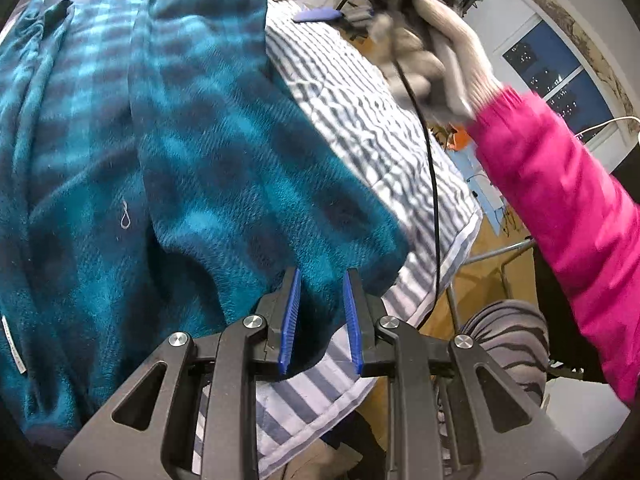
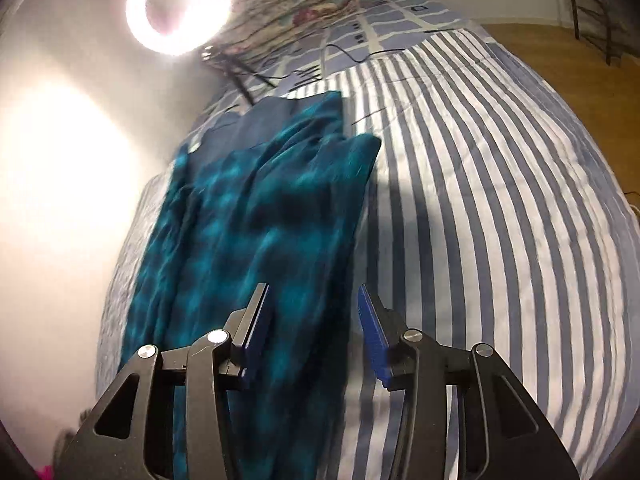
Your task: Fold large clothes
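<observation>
A teal plaid fleece garment (image 2: 256,216) is laid lengthwise on the left part of a striped bed (image 2: 500,208). The left hand-held gripper (image 1: 320,320) is parted over its near corner, gripping nothing. The right hand-held gripper (image 2: 312,332) is held apart above its right edge, empty.

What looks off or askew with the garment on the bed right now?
The teal plaid fleece garment lies in an uneven fold on the striped quilt: its top corners are staggered, with ridges along its length. In the left wrist view its corner sits near the quilt's edge. A loose white thread sits on the fleece. Nothing is damaged.
</observation>
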The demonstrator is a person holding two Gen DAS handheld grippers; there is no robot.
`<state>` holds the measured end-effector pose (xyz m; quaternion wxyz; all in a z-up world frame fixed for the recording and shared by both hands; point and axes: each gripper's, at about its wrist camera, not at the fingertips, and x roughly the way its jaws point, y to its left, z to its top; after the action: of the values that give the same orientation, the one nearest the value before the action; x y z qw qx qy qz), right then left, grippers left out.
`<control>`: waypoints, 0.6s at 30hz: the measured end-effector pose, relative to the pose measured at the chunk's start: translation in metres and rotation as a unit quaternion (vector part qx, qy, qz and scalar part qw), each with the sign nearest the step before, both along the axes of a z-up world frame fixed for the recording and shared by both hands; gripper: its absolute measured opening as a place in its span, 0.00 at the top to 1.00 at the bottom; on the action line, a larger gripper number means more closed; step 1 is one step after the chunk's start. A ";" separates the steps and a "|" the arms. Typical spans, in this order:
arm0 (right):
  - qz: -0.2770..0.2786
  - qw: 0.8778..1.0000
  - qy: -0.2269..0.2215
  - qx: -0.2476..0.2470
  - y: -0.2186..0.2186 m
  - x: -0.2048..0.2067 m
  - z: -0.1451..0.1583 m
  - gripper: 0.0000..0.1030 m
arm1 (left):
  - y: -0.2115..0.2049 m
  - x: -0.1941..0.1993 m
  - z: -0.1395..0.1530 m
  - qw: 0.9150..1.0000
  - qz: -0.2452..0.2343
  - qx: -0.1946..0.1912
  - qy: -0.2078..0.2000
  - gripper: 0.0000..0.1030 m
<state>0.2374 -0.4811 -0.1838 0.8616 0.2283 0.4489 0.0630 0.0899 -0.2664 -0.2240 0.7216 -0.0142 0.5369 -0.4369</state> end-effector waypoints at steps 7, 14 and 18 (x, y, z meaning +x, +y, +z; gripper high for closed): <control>0.002 1.000 0.013 0.009 -0.001 0.041 -0.021 0.78 | 0.006 -0.001 -0.003 1.000 -0.015 -0.005 0.002 0.81; 0.026 0.995 0.008 -0.099 0.013 0.060 0.002 0.97 | 0.003 -0.001 -0.012 1.000 -0.017 -0.006 0.006 0.81; 0.025 0.992 0.011 -0.124 0.010 0.076 -0.002 0.97 | 0.002 -0.003 -0.020 1.000 -0.016 -0.004 -0.002 0.81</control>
<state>0.3131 -0.4708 -0.1857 0.8766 0.1087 0.4680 0.0264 0.0870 -0.2640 -0.2441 0.7153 -0.0071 0.5341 -0.4506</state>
